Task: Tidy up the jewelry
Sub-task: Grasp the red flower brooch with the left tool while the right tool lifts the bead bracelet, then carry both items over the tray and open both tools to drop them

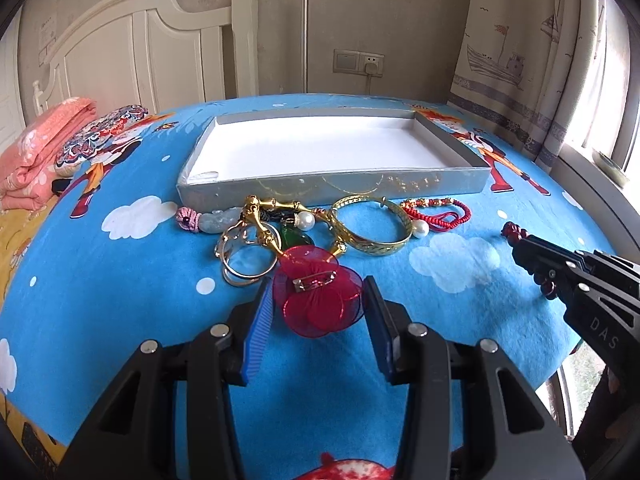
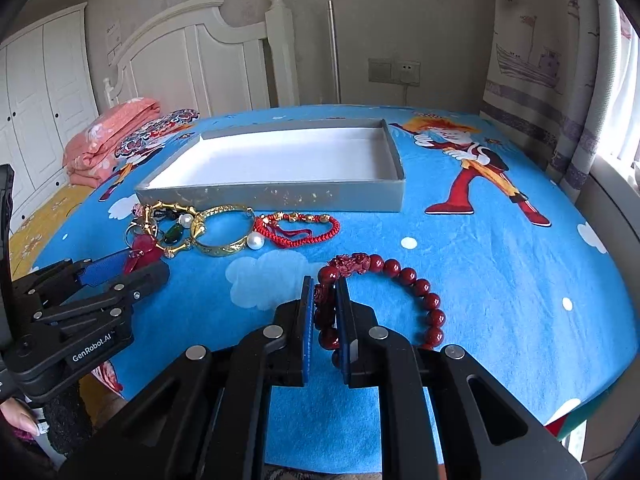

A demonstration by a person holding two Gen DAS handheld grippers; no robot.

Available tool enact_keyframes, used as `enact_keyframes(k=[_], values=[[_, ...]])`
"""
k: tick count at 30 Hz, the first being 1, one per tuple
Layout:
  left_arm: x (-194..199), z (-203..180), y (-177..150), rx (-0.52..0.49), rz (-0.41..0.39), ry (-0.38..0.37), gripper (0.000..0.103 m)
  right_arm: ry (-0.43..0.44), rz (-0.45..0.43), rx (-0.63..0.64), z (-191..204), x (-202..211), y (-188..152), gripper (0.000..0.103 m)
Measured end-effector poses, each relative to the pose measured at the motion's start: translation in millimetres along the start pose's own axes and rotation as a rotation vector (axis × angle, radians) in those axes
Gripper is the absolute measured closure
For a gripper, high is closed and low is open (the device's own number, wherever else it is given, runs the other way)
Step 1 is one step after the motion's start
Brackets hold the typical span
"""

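A red gauze flower brooch (image 1: 316,308) lies on the blue cartoon cloth, and my left gripper (image 1: 316,292) has closed on its petals from both sides. In the right wrist view the left gripper (image 2: 132,264) shows at the left with the brooch (image 2: 140,250) in it. My right gripper (image 2: 325,284) is shut on a dark red bead bracelet (image 2: 424,292), whose loop rests on the cloth to the right. Behind the brooch lie a gold bangle (image 1: 372,236), a red cord bracelet (image 1: 436,212), a gold bamboo bangle (image 1: 272,204) and rings (image 1: 244,256). The grey box (image 1: 332,188) with a white floor stands open behind them.
A pale jade pendant on a pink knot (image 1: 216,220) and a pearl (image 1: 420,229) lie among the jewelry. Folded pink bedding (image 1: 40,148) and a patterned cushion (image 1: 100,132) sit at the far left. Curtain (image 2: 560,80) and window flank the right edge.
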State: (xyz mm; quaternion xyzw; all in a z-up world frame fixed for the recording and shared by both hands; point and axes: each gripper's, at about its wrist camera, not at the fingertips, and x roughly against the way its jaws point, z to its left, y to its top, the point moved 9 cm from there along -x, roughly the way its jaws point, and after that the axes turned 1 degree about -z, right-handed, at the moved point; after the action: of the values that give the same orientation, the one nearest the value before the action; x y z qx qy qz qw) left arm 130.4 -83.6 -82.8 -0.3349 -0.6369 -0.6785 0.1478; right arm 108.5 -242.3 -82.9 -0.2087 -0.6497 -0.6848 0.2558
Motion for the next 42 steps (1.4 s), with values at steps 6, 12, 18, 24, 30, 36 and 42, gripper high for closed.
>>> enact_keyframes(k=[6,12,18,24,30,36,42], values=[[22,-4,2,0.012,-0.05,-0.017,0.06,-0.003,-0.038,-0.002,-1,24,-8,0.09],[43,-21,8,-0.04,-0.095,0.004,0.06,0.023,-0.057,-0.014,2,41,-7,0.09],[46,-27,11,-0.067,-0.075,0.01,0.06,0.05,-0.074,-0.009,16,52,3,0.09],[46,-32,28,-0.13,-0.1,0.035,0.06,0.107,-0.072,-0.025,21,41,24,0.09],[31,-23,21,-0.067,-0.059,0.018,0.06,0.103,-0.084,-0.016,18,36,21,0.09],[25,-16,16,-0.028,-0.036,0.016,0.06,0.097,-0.089,0.015,23,35,22,0.09],[16,-7,40,-0.021,-0.04,0.034,0.06,0.092,-0.116,0.034,28,22,54,0.09]])
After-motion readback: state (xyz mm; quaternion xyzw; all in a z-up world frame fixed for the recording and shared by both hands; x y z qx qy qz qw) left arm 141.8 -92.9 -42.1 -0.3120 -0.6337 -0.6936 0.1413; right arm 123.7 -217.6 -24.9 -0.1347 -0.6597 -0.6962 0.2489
